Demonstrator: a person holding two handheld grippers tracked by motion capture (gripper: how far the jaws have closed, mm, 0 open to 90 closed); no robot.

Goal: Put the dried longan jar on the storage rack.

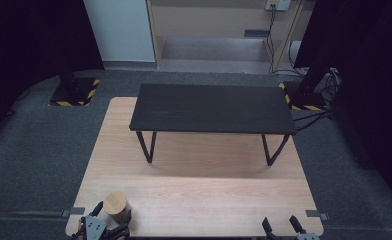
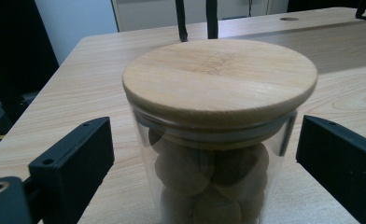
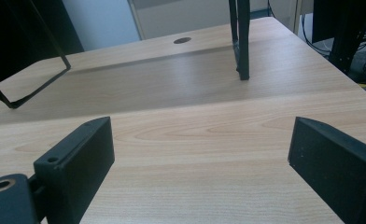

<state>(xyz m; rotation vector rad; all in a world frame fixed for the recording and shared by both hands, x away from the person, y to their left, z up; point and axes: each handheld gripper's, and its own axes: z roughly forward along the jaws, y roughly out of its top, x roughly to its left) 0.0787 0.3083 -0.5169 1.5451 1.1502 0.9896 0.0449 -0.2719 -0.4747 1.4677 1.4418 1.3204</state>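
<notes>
Table (image 1: pixel 199 195): pale wood top, bare across the middle and right.
Shelf (image 1: pixel 211 107): black, low, on thin legs, standing on the far half of the table.
Jar (image 2: pixel 214 140): clear glass with a round wooden lid (image 2: pixel 218 77), upright at the table's near left corner, holding brown round lumps.
Left gripper (image 1: pixel 104 223): jaws spread, 1 on each side of the jar, a gap showing on both sides in the left gripper view.
Right gripper (image 1: pixel 284 226): jaws spread over bare wood at the near right edge, holding nothing.
Risk: the jar sits close to the near edge, so an off-centre squeeze could tip it or push it off; the glass looks slick, and the lid may only rest there, so lifting by it could leave the jar behind.
Writing: a faint mark at the lid's centre, too dim to read; no other labels.
</notes>
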